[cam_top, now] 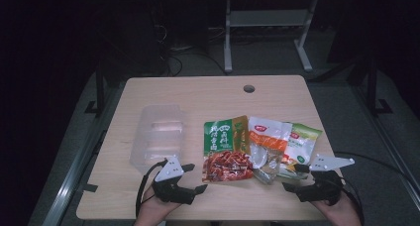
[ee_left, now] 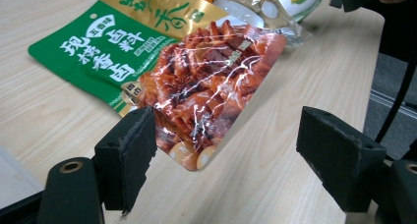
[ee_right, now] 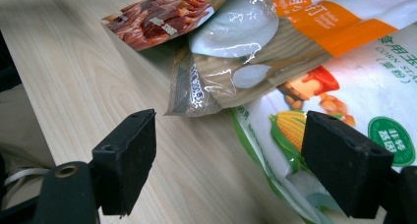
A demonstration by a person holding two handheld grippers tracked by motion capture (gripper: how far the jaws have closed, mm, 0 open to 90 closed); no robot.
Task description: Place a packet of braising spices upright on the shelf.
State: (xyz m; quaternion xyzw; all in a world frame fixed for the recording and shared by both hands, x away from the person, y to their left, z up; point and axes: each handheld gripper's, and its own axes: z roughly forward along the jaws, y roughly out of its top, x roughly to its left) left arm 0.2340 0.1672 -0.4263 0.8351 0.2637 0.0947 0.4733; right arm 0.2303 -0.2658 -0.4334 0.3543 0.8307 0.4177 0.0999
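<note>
The table (cam_top: 163, 92) has a pale wood-grain top, smooth and matt, with fine streaks running along it in both gripper views. At centre left of the high view sits a clear container (cam_top: 157, 134) of frosted, translucent plastic. The spice packet (ee_left: 162, 62) is glossy plastic film, part printed green and gold, part transparent and crinkled, catching white glints. The middle packet (ee_right: 255, 47) is shiny film too (its see-through lower part wrinkles and reflects light). The cornstarch bag (ee_right: 354, 106) at right looks like smooth printed plastic with a softer sheen. The jaw pads (ee_left: 129, 157) are black, matt and slightly rough, foam-like at the edges.
</note>
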